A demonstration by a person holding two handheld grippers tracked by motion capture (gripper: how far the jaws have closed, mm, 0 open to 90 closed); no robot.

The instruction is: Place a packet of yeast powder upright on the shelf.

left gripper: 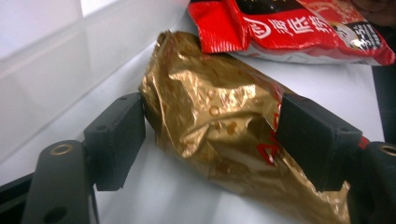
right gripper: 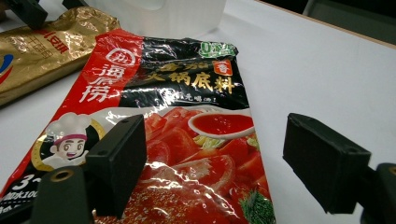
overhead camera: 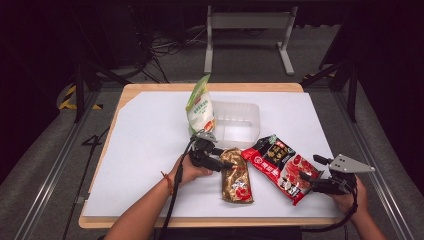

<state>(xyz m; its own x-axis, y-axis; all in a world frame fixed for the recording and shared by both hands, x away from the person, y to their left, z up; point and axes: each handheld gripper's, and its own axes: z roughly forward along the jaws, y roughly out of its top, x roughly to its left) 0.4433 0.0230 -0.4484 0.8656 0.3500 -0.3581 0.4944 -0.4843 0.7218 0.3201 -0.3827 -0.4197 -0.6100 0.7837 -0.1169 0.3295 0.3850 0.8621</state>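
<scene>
A gold foil packet (overhead camera: pixel 236 175) lies flat on the white sheet near the table's front edge. My left gripper (overhead camera: pixel 226 162) is low at the packet's far end, jaws open on either side of it. In the left gripper view the crinkled gold packet (left gripper: pixel 219 121) sits between the two pads of the gripper (left gripper: pixel 210 140), which stand close to its sides without squeezing it. A red and black soup-base packet (overhead camera: pixel 280 162) lies to the right, one corner by the gold one. My right gripper (overhead camera: pixel 311 170) hovers at its near right end, open (right gripper: pixel 210 158) over the red packet (right gripper: pixel 177 121).
A clear plastic tub (overhead camera: pixel 247 125) stands behind the packets, and a white and green bag (overhead camera: pixel 200 107) leans upright against its left side. The white sheet (overhead camera: pixel 145 150) covers a wooden tabletop. A metal stand and cables lie on the floor beyond.
</scene>
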